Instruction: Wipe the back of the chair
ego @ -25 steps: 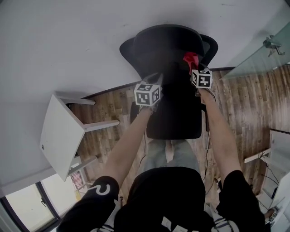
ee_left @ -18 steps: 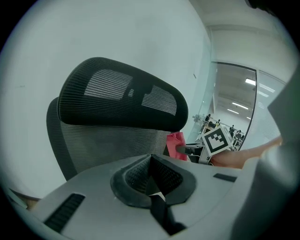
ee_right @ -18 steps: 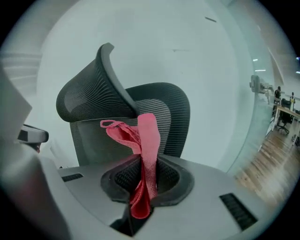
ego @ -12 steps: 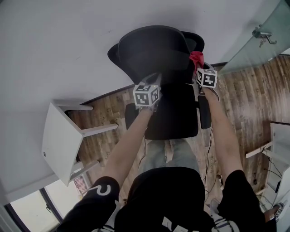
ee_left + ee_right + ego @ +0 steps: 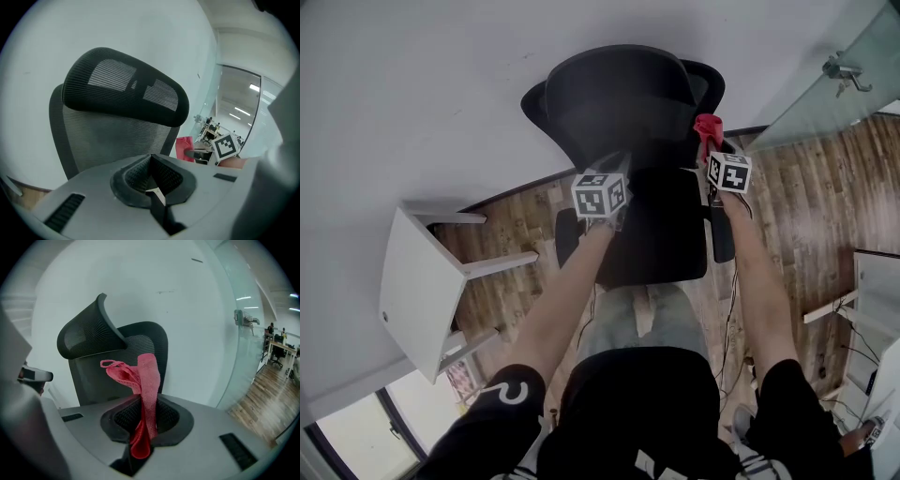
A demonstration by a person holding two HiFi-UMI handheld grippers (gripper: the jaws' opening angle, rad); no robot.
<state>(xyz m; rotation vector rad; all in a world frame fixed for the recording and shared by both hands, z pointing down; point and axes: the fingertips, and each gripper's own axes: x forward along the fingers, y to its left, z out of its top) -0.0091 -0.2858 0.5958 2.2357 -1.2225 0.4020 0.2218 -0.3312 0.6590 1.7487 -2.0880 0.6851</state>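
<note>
**Red cloth clamped at the chair's right edge, left hand-held gripper empty**

The black mesh office chair point(image 5: 623, 103) stands against the wall with its seat towards you and its tall backrest beyond. The backrest is fine dark netting in a solid black frame, topped by a curved mesh headrest point(image 5: 126, 89) that juts forward over it. A black armrest shows on each side of the seat in the head view.

The pinkish-red woven cloth point(image 5: 145, 385) rises in a folded strip with a loose loop at the top. It sits just beside the right edge of the backrest. No view shows whether it touches the mesh.

Behind the chair is a plain white wall point(image 5: 441, 84). The brown wooden plank floor point(image 5: 806, 206) runs underneath. A glass partition point(image 5: 834, 103) with a metal fitting stands to your right, and a white square-topped stand with thin legs point(image 5: 417, 286) sits to your left.

Both your forearms reach straight forward over the seat, bare below black sleeves. Your right hand-held gripper point(image 5: 143, 427) points at the right side of the backrest, jaws clamped on the lower end of the cloth. Your left hand-held gripper point(image 5: 152, 176) points up at the middle of the backrest, near it, jaws pressed together with nothing between them.
</note>
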